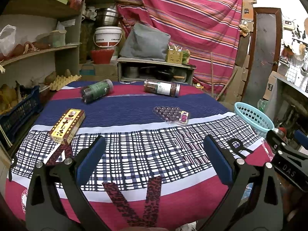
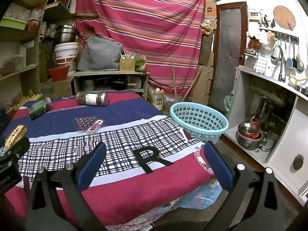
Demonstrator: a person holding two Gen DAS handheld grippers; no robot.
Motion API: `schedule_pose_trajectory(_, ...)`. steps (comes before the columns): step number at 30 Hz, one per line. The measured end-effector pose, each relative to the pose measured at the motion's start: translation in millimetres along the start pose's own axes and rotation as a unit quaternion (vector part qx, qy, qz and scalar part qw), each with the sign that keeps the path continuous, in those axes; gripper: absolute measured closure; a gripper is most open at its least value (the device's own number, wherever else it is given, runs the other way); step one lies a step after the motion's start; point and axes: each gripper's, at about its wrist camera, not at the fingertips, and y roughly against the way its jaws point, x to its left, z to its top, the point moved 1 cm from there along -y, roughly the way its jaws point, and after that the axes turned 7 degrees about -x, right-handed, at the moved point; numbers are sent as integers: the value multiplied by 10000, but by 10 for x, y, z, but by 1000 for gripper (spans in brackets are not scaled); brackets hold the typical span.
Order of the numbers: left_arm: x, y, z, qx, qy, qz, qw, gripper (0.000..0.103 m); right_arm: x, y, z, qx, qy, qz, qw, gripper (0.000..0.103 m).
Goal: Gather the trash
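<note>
- Left wrist view: left gripper (image 1: 154, 159) spread wide, empty, above the bench (image 1: 134, 165); yellow box (image 1: 67, 126) near left, green-label jar (image 1: 96, 93) and brown jar (image 1: 162, 87) lying far, blister pack (image 1: 171, 115) centre-right.
- Right wrist view: right gripper (image 2: 154, 161) spread, empty; turquoise basket (image 2: 199, 122) beside the bench's right edge.

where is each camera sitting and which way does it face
Left wrist: on the left gripper above the near table edge, facing across the table; its own open fingers show, and the right gripper at the right edge.
Right wrist: on the right gripper at the table's near right corner, facing the basket; the left gripper shows at the left edge.
Shared: box, two jars, tray, basket.
</note>
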Motion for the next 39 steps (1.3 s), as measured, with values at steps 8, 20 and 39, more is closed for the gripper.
schedule_pose_trajectory(8, 14, -3, 5, -4, 5, -1, 10000, 5, -3, -1, 0, -2, 10, 3, 10000, 4)
schedule_pose_trajectory(20, 15, 20, 13, -24, 64, 38, 10000, 5, 15, 12, 0, -11, 18, -8, 10000, 4)
schedule_pose_trajectory(39, -1, 41, 16, -19, 71, 14, 10000, 5, 11, 11, 2, -12, 22, -5, 10000, 4)
